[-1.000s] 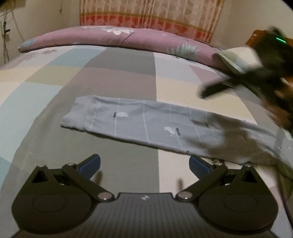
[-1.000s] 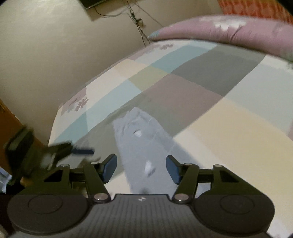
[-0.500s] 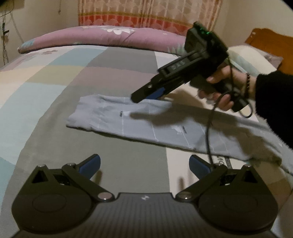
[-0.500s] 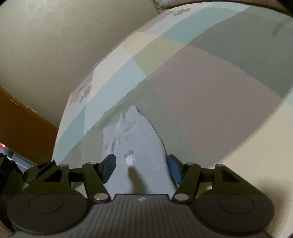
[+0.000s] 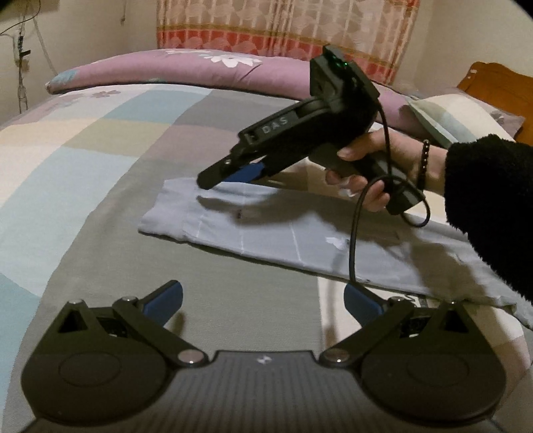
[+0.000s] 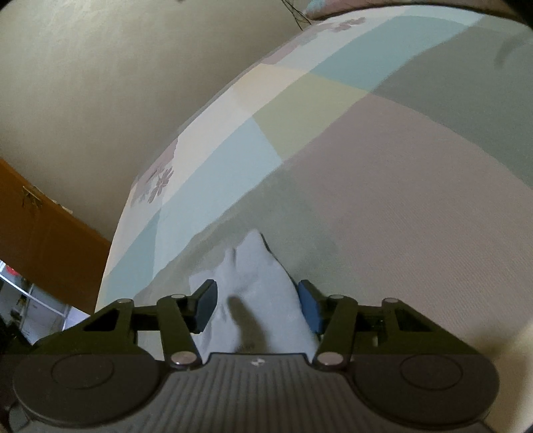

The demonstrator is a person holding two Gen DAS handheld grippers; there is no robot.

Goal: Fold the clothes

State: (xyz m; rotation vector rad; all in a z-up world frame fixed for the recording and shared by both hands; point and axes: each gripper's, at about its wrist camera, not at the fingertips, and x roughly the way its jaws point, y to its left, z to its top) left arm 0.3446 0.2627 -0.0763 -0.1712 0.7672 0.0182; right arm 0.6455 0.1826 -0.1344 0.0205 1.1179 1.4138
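Observation:
A long grey garment (image 5: 299,239) with thin white lines lies flat across the patchwork bedspread (image 5: 100,160). My left gripper (image 5: 263,301) is open and empty, low over the bed just in front of the garment's near edge. My right gripper (image 5: 226,175), seen from the left wrist view, hovers just above the garment's left end. In the right wrist view my right gripper (image 6: 256,306) is open, and the garment's end (image 6: 253,283) lies below, between its fingers.
A purple floral bolster (image 5: 200,70) lies along the far side of the bed. A pillow (image 5: 459,116) sits at the far right by a wooden headboard (image 5: 499,83). A curtain (image 5: 283,26) hangs behind. The bed's edge (image 6: 126,233) drops off toward a wooden door (image 6: 43,213).
My right gripper has swung in from the right over the garment and come down close over its left end. The left gripper has edged forward and right, still open.

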